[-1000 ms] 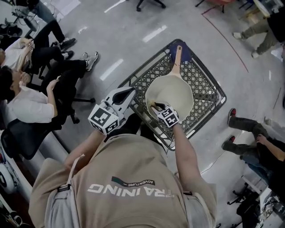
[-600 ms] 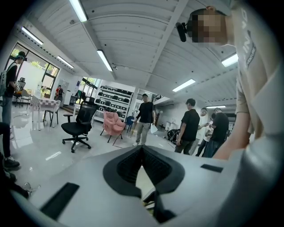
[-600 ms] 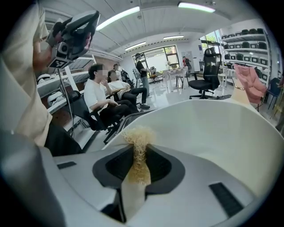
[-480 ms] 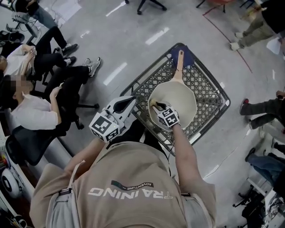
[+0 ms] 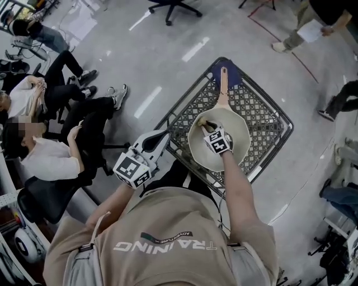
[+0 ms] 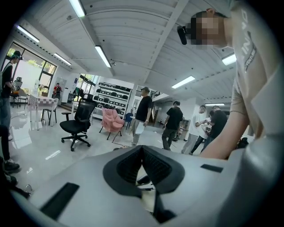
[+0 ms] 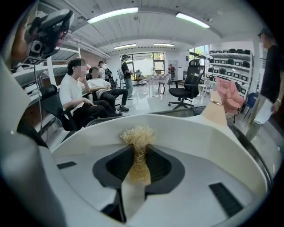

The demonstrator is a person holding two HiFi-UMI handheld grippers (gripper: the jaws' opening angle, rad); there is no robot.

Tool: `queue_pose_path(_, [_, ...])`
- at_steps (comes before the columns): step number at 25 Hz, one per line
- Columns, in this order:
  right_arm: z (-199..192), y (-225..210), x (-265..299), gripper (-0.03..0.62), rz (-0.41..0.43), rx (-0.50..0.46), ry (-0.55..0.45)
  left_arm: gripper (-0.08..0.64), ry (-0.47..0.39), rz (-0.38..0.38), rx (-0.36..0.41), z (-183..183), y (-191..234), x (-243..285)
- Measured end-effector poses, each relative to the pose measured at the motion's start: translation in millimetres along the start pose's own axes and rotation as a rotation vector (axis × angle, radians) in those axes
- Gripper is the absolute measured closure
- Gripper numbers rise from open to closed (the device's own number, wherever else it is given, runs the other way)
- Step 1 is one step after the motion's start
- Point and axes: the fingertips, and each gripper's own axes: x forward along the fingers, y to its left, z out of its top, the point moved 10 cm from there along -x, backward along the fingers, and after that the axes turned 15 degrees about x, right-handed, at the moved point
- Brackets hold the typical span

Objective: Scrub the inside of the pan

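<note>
A cream pan point(image 5: 235, 125) with a wooden handle point(image 5: 222, 84) lies in a mesh shopping cart point(image 5: 268, 120), the handle pointing away from me. My right gripper point(image 5: 206, 125) reaches down into the pan, shut on a straw-coloured fibre scrubber point(image 7: 138, 135) whose frayed tip sits against the pan's inner wall point(image 7: 199, 133) on the far-left side. In the right gripper view the right gripper point(image 7: 139, 150) pinches the scrubber's strip between its pads. My left gripper point(image 5: 161, 136) hovers at the cart's near-left corner, outside the pan. In its own view the left gripper point(image 6: 143, 153) is shut and holds nothing.
A blue cloth point(image 5: 232, 70) lies under the pan handle at the cart's far corner. Seated people point(image 5: 50, 151) fill the left side. An office chair point(image 5: 170, 6) stands at the top, and people stand at the right point(image 5: 341, 95).
My right gripper has slid with the scrubber from the pan's near rim across the inside toward the handle side. The left gripper has stayed about where it was.
</note>
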Motion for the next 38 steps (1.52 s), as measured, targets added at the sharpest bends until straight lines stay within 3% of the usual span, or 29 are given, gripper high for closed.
queue_pose_path(8, [7,-22,-12,0.495,-0.18,-0.082,-0.012,0.543,-0.004,-0.025,-0.002,2,3,13])
queue_pose_path(15, [3,-53,-33,0.497,-0.394,-0.145,0.021,0.543,-0.007,-0.056,-0.001,5,-2,29])
queue_pose_path(17, [-2,-60,-38,0.497,-0.453,-0.215,0.074,0.543,-0.013,-0.069,0.001,7,-5,34])
queue_pose_path(23, [-14,-61,-46,0.497,-0.58,-0.545,0.318,0.543,-0.032,-0.094,0.003,15,-14,42])
queue_pose_path(26, [-23,-63,-51,0.497,-0.592,-0.649,0.485,0.543,-0.042,-0.096,-0.006,14,-18,48])
queue_pose_path(28, [-35,-62,-55,0.497,-0.573,-0.669,0.596,0.542,-0.05,-0.098,-0.017,13,-23,51])
queue_pose_path(33, [-66,-53,-70,0.499,-0.477,-0.522,0.798,0.542,-0.09,-0.108,-0.02,16,-33,54])
queue_pose_path(38, [-82,-26,-78,0.5,-0.387,-0.393,0.863,0.542,-0.121,-0.101,-0.026,17,-36,51])
